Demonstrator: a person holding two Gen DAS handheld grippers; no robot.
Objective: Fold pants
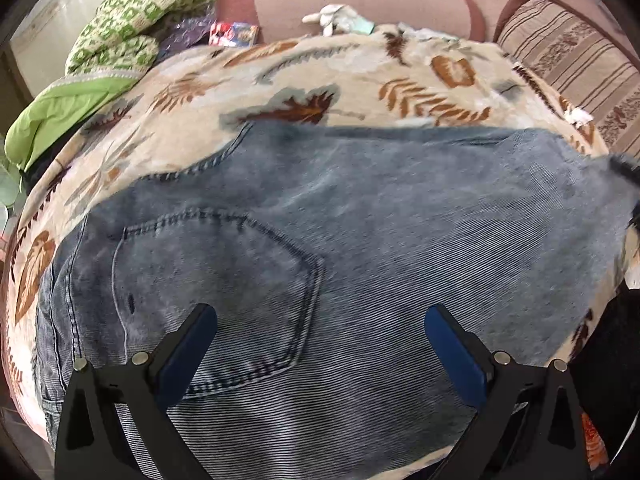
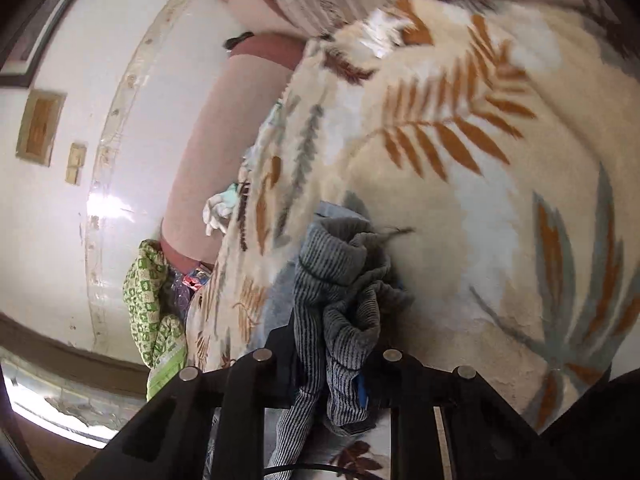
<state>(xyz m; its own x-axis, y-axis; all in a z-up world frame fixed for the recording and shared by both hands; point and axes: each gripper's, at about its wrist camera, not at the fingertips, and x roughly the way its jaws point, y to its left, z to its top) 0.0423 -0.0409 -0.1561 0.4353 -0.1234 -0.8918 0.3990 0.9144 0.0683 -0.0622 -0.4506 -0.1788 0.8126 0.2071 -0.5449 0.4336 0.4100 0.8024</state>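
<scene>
Left gripper (image 1: 320, 320) hangs wide over the pants (image 1: 340, 240), gripping nothing; right gripper (image 2: 332, 360) pinches bunched pants cloth. Leaf-print blanket (image 1: 320, 72) beneath; green quilt (image 1: 132, 28) upper left.

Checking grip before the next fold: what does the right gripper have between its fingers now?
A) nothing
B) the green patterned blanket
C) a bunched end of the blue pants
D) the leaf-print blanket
C: in the right wrist view the right gripper is closed on a bunched fold of the pants.
</scene>
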